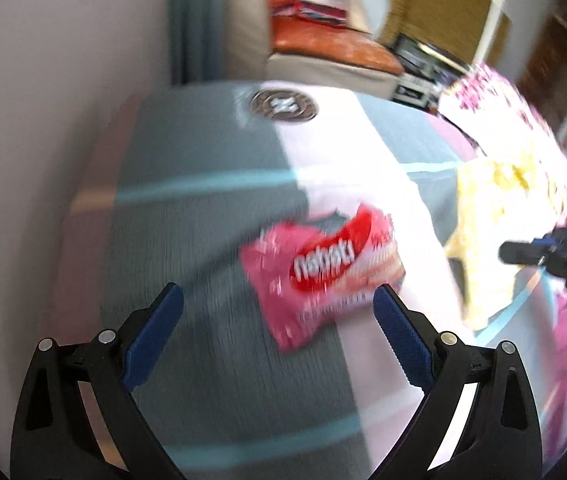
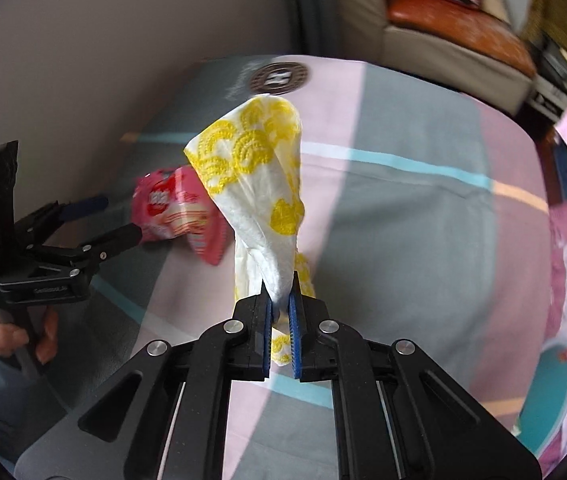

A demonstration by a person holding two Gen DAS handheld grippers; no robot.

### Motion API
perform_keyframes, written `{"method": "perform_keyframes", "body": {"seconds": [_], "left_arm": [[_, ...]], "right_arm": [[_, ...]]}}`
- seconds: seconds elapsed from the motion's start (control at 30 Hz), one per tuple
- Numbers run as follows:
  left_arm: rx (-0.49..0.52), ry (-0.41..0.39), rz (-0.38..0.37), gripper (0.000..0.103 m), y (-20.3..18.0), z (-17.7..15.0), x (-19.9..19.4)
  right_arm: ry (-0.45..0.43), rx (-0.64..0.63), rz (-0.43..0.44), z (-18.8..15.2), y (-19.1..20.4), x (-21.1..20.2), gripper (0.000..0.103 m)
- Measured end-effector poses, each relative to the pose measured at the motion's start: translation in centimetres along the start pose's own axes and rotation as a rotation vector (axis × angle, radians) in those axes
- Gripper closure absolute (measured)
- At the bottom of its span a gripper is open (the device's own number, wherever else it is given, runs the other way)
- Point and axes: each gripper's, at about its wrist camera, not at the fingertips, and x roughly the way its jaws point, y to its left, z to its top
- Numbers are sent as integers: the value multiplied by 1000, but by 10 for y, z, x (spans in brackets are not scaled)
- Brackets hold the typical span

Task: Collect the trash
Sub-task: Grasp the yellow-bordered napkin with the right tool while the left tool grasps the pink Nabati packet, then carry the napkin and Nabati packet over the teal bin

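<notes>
I am pinching a white paper napkin (image 2: pixel 259 184) printed with yellow fans in my right gripper (image 2: pixel 282 332), the blue pads pressed together on its lower end while the rest of it is standing up over the bed (image 2: pixel 403 240), clear of the striped sheet. My left gripper (image 1: pixel 279 312) is hanging wide open just short of a pink and red snack wrapper (image 1: pixel 323 272) that is lying on the grey band of the sheet, toward the bed's wall-side edge; nothing is sitting between those pads.

I am judging that the first piece of trash is already secured and the second is the one in hand. The next move, as I read it, is calling for the left gripper to drop forward until the pads are straddling the wrapper's near edge, then close on the thin foil without scooping up the sheet beneath.

A round dark emblem (image 2: pixel 280 76) is showing on the sheet near the bed's far edge. The left wrist view is smearing badly, so I am unable to say whether the wrapper is lying flat or crumpled, or whether it is empty. In that view the napkin is appearing only as a pale yellow blur by the right-hand side, and my right gripper is being cut off by the frame. No bin or bag for the trash is showing in either view. My left hand (image 2: pixel 15 336) is partly hidden behind the gripper's handle.
</notes>
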Motion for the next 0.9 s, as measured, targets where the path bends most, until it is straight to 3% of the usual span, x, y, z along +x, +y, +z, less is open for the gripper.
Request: {"method": "perform_keyframes", "body": {"seconds": [0.13, 0.3, 0.4, 0.43, 0.47, 0.5, 0.57, 0.73, 0.9], "left_arm": [[170, 28, -105, 6, -9, 18, 12], [296, 138, -155, 4, -18, 25, 45], [345, 148, -150, 5, -31, 15, 54], [352, 147, -153, 9, -32, 10, 54], [355, 151, -150, 23, -36, 6, 55], [354, 151, -116, 29, -41, 1, 56], [318, 138, -103, 33, -44, -2, 52], [210, 111, -101, 36, -53, -12, 35], [180, 110, -70, 36, -78, -17, 18]], "right_arm": [[7, 48, -1, -4, -21, -7, 96], [9, 104, 14, -5, -40, -7, 96], [13, 123, 20, -8, -46, -5, 96], [14, 130, 21, -9, -49, -4, 96], [14, 135, 22, -10, -50, -4, 96], [15, 141, 23, -9, -52, -2, 96], [10, 152, 24, -10, -54, 0, 96], [-13, 164, 33, -16, -58, -6, 96], [-47, 196, 39, -26, -66, -17, 96]]}}
